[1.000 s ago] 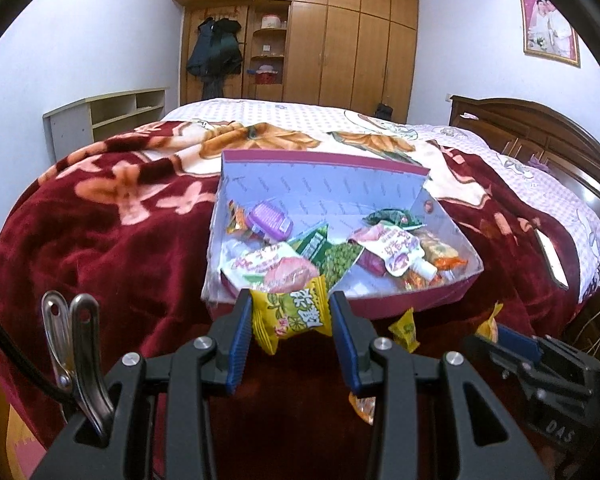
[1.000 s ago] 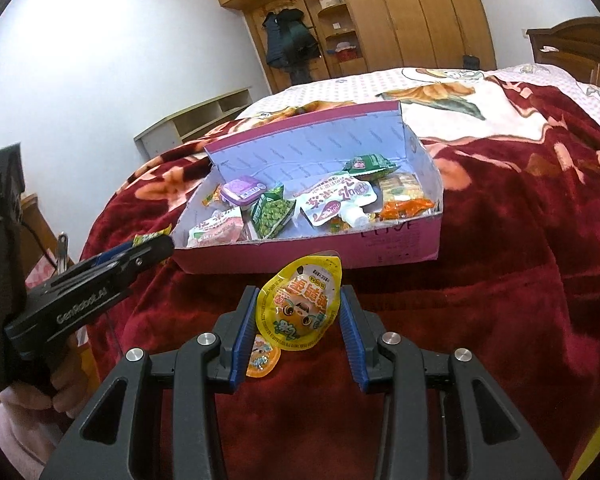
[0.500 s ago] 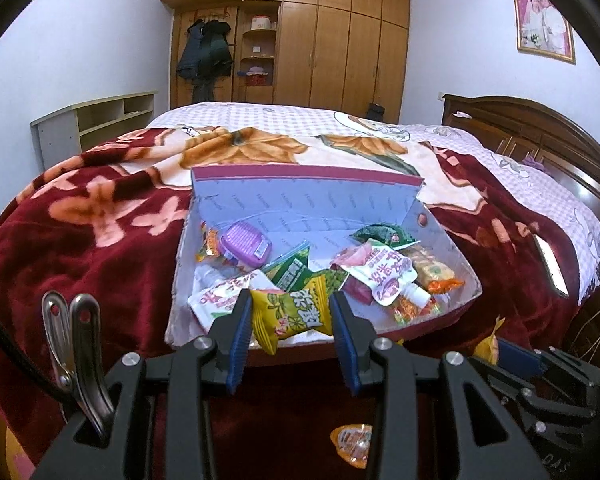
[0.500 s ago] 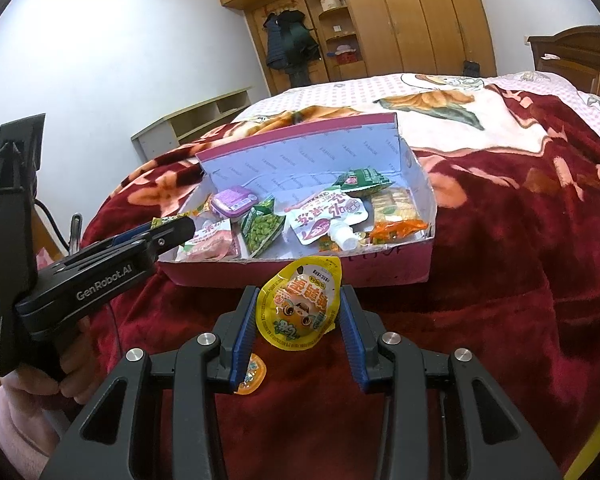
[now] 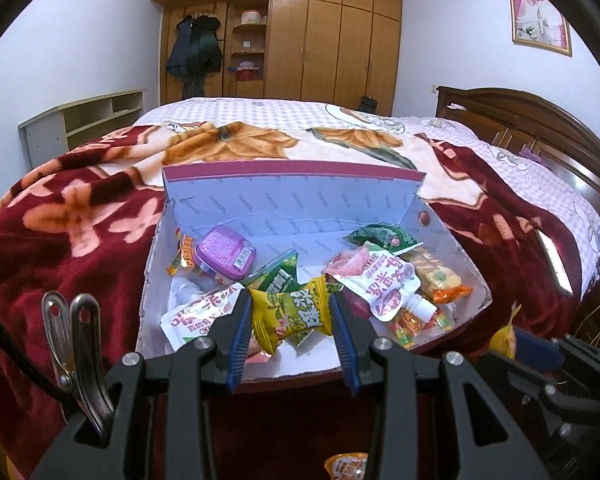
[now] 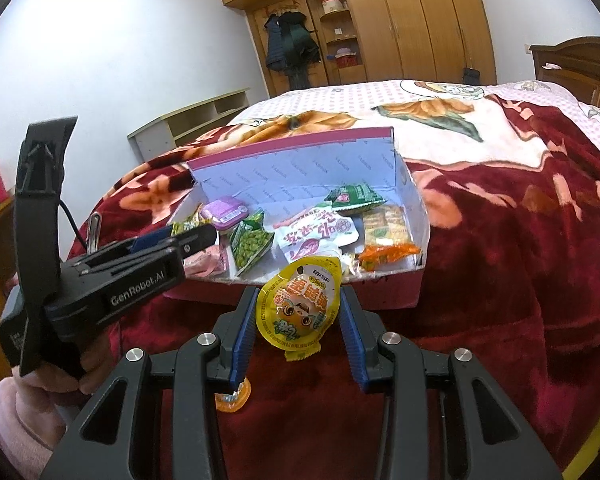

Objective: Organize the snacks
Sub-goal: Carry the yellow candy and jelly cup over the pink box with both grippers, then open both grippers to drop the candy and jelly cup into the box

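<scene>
Snacks fill the box (image 5: 452,240); "GenRobot.AI" left hand-held gripper (image 5: 288,316) clamps a yellow packet (image 5: 290,312), right hand-held gripper (image 6: 298,316) a jelly cup (image 6: 298,304).

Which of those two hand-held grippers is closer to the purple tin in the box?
The left hand-held gripper. It is over the box's near part, holding a yellow packet, with the purple tin just beyond. The right hand-held gripper is short of the box's front wall.
</scene>
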### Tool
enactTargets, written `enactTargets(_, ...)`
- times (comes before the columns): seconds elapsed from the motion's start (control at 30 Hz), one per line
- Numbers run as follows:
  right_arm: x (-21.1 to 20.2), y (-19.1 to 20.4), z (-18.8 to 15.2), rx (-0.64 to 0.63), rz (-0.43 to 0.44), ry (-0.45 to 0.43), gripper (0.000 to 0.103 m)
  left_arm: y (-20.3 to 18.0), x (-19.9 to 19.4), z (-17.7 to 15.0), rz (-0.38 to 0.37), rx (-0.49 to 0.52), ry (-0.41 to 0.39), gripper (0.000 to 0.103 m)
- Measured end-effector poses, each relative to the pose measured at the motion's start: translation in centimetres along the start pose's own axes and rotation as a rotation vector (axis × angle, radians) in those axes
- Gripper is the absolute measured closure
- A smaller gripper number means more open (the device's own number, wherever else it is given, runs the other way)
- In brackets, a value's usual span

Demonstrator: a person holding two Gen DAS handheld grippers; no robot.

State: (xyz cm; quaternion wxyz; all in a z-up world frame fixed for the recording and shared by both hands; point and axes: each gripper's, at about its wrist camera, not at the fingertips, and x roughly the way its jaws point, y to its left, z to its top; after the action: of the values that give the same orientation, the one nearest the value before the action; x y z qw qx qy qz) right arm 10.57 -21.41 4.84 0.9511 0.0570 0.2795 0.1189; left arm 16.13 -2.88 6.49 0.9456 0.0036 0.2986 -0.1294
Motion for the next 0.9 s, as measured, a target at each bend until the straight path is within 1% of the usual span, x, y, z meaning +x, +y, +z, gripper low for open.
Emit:
enactTargets(0.37, 1.3, -0.4, 2.7, -0.06, -0.041, -0.025, 0.062, -0.1, 1.8, -0.1, 0.015, 0.012, 0.019, 0.063)
enactTargets(0.67, 4.0, -1.6, 5.3, -0.081, -0.071, -0.018, 0.062, 0.0, 3.5, -0.6, 0.036, 0.015, 0.044, 0.062)
enactTargets(0.8, 5.6, -2.0, 6.2, -0.095, -0.087, -0.008, 0.062, 0.0, 3.8, -0.8, 0.051, 0.021, 0.043, 0.06)
enactTargets(0.87, 6.4, -2.2, 6.5, -0.099, -0.098, 0.001, 0.062, 0.2, 3.9, -0.8, 0.048, 0.013, 0.044, 0.056)
enactTargets(0.9, 7.0, -2.4, 6.6, -0.098, -0.103, 0.009, 0.062, 0.2, 3.9, -0.8, 0.046, 0.01, 0.045, 0.056)
